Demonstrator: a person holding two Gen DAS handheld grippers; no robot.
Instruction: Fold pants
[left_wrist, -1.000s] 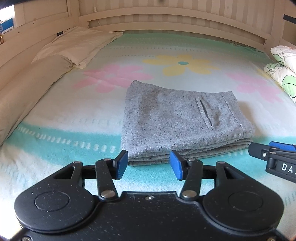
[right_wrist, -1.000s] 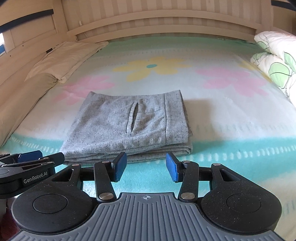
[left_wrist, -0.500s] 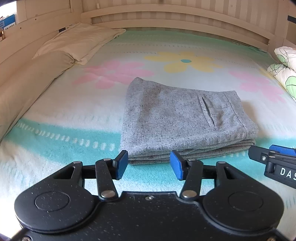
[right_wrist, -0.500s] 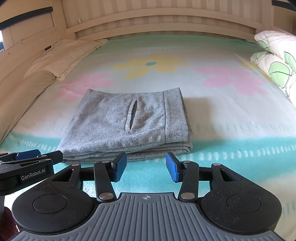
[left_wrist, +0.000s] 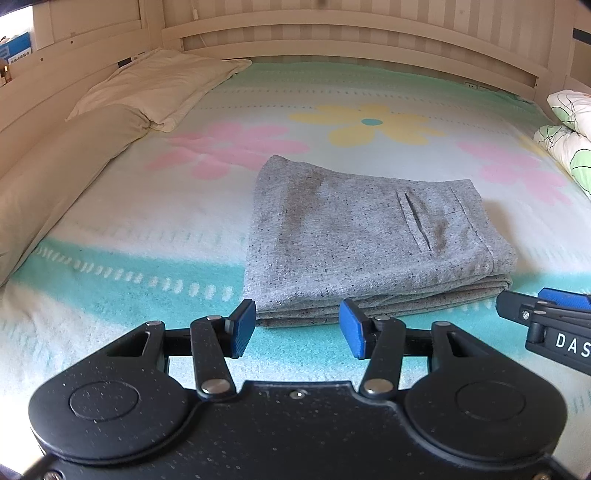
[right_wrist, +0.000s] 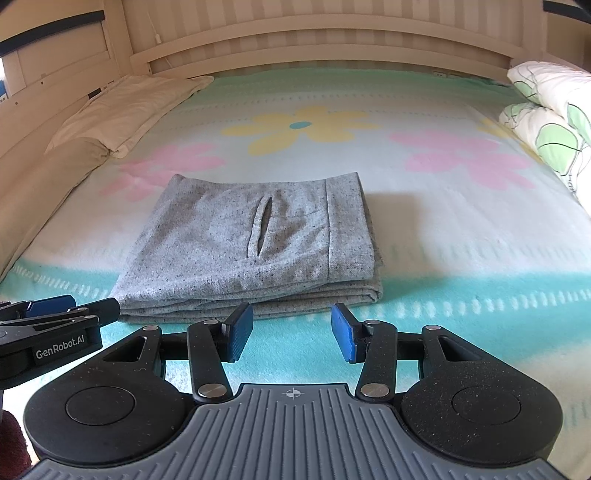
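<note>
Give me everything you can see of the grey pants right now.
The grey pants are folded into a compact, roughly rectangular stack of several layers, lying flat on the flowered blanket. The fabric looks like a speckled, heathered grey weave. A slit pocket faces up, with a waistband-like strip along the right edge. The layered edges face the cameras. Both the left tongs and right tongs are open, just short of the near edge, touching nothing. Only the blanket touches the pants.

A floral blanket (left_wrist: 369, 122) is spread out; cream pillows (left_wrist: 159, 88) are seen at ten o'clock, patterned bedding (right_wrist: 546, 110), perhaps a quilt, at two.
</note>
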